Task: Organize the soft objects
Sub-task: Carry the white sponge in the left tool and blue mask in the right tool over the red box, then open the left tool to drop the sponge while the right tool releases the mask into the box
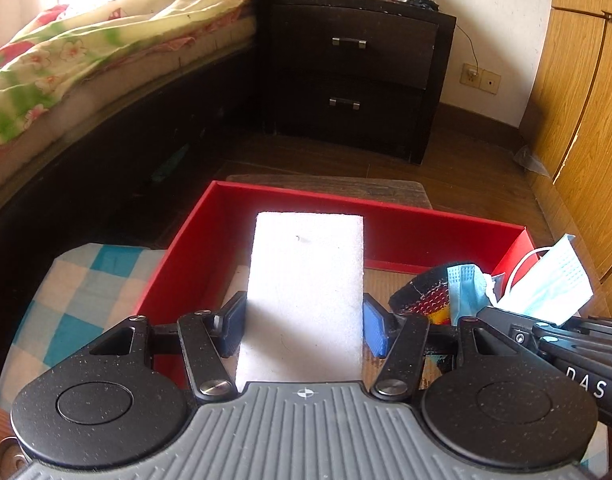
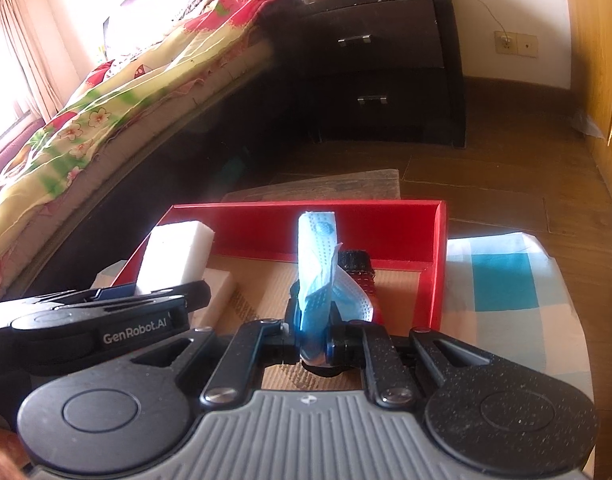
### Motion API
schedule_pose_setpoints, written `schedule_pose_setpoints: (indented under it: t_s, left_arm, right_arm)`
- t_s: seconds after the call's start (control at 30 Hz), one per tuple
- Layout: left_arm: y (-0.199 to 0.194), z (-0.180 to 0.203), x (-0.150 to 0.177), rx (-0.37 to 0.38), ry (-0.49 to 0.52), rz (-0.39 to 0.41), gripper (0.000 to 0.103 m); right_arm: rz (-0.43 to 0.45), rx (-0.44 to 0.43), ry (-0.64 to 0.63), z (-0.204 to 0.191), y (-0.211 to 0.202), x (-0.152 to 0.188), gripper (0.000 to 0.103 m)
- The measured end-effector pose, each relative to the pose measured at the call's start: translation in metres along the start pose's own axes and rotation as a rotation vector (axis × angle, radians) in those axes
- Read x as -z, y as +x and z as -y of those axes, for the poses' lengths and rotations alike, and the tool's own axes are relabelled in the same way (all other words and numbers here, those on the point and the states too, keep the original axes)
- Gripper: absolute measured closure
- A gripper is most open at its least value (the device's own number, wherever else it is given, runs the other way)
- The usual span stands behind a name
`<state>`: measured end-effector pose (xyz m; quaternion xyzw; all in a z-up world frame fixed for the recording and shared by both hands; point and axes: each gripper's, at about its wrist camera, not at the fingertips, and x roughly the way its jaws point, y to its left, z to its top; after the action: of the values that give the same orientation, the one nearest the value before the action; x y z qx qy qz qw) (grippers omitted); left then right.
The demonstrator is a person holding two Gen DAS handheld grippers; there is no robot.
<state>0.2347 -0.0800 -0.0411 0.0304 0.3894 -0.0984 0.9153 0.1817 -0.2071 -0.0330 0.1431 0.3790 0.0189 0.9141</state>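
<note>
My left gripper (image 1: 304, 307) is shut on a white sponge block (image 1: 306, 280), its blue pads pressing both long sides, above the left part of the red box (image 1: 290, 200). From the right wrist view the same sponge (image 2: 174, 252) sticks up from that gripper (image 2: 122, 293) over the box's left wall. My right gripper (image 2: 311, 320) is shut on a crumpled blue face mask (image 2: 317, 256) over the red box (image 2: 365, 216). Inside lie another blue mask (image 2: 355, 300), a black, red and yellow woven piece (image 2: 357, 270) and a white block (image 2: 220, 292).
The box sits on a blue and white checked cloth (image 1: 78, 292) with a wooden board (image 1: 329, 186) behind it. A bed with a floral quilt (image 1: 86, 52) runs along the left. A dark nightstand (image 1: 353, 72) stands at the back, a wooden wardrobe (image 1: 577, 120) on the right.
</note>
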Motion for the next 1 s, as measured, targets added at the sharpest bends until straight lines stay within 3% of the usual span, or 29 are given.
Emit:
schedule_pose_setpoints:
  t_s: [0.13, 0.2, 0.27, 0.53, 1.0]
  left_arm:
    - [-0.003, 0.000, -0.001, -0.010, -0.003, 0.006, 0.034]
    - [-0.003, 0.000, -0.002, -0.010, -0.002, 0.003, 0.030]
    - [-0.005, 0.000, -0.002, -0.016, 0.002, 0.008, 0.030]
    - [-0.021, 0.002, 0.000, -0.014, 0.011, 0.013, 0.026]
    - [-0.069, 0.010, 0.015, -0.018, 0.078, 0.008, 0.024]
  right_arm:
    - [0.006, 0.012, 0.002, 0.000, -0.002, -0.001, 0.103]
    - [0.010, 0.019, 0.001, 0.001, -0.003, -0.002, 0.094]
    - [0.014, 0.024, 0.002, 0.002, -0.005, -0.002, 0.089]
    - [0.046, 0.047, -0.014, -0.003, -0.024, -0.006, 0.088]
    - [-0.049, 0.073, -0.084, -0.020, -0.063, 0.005, 0.085]
